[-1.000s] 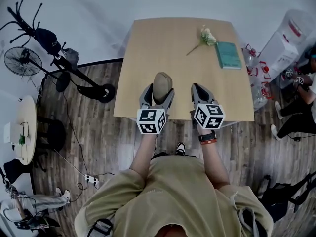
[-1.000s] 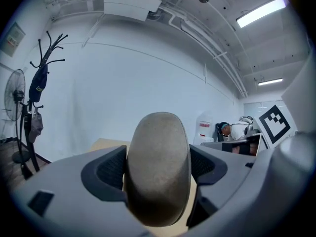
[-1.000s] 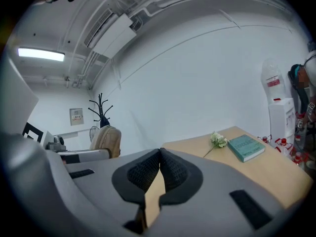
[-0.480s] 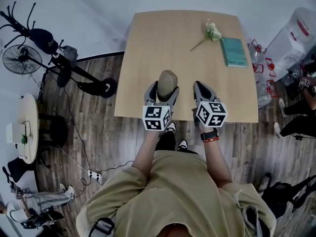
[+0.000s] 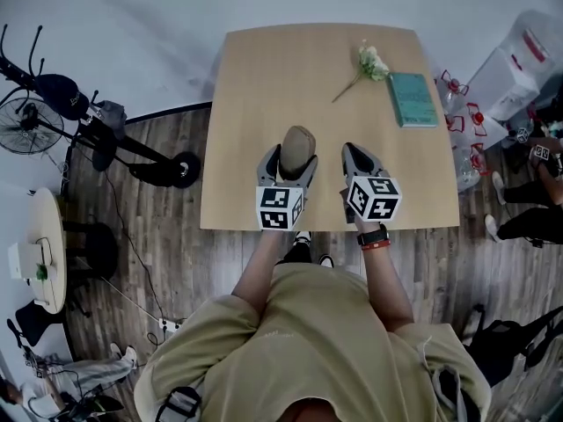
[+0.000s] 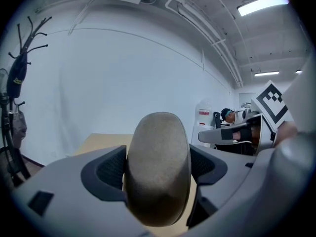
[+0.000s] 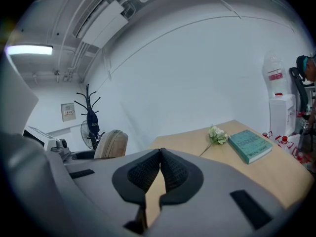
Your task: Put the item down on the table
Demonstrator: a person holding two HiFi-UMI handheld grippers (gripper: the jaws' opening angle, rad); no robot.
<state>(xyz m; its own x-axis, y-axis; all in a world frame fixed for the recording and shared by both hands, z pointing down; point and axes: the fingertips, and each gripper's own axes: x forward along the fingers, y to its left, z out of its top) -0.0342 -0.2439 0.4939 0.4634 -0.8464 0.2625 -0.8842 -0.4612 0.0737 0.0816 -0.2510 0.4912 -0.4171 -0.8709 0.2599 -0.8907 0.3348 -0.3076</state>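
A tan, rounded oval item (image 5: pixel 297 147) (image 6: pixel 159 167) stands upright between the jaws of my left gripper (image 5: pixel 289 157) (image 6: pixel 159 169), which is shut on it above the near part of the wooden table (image 5: pixel 264 77). I cannot tell whether the item touches the tabletop. From the right gripper view the same item (image 7: pixel 111 143) shows at the left. My right gripper (image 5: pixel 359 156) (image 7: pixel 160 169) hovers beside it to the right, its pads pressed together with nothing between them.
A teal book (image 5: pixel 412 98) (image 7: pixel 252 144) and a white flower stem (image 5: pixel 365 67) (image 7: pixel 214 136) lie at the table's far right. Beyond the table stand a water dispenser (image 5: pixel 515 69), a fan and coat stand (image 5: pixel 53 95), a small round table (image 5: pixel 40 244), and seated people at right.
The view has shifted a little; both grippers and the held item stay over the table's near edge, with the item still in the left gripper.
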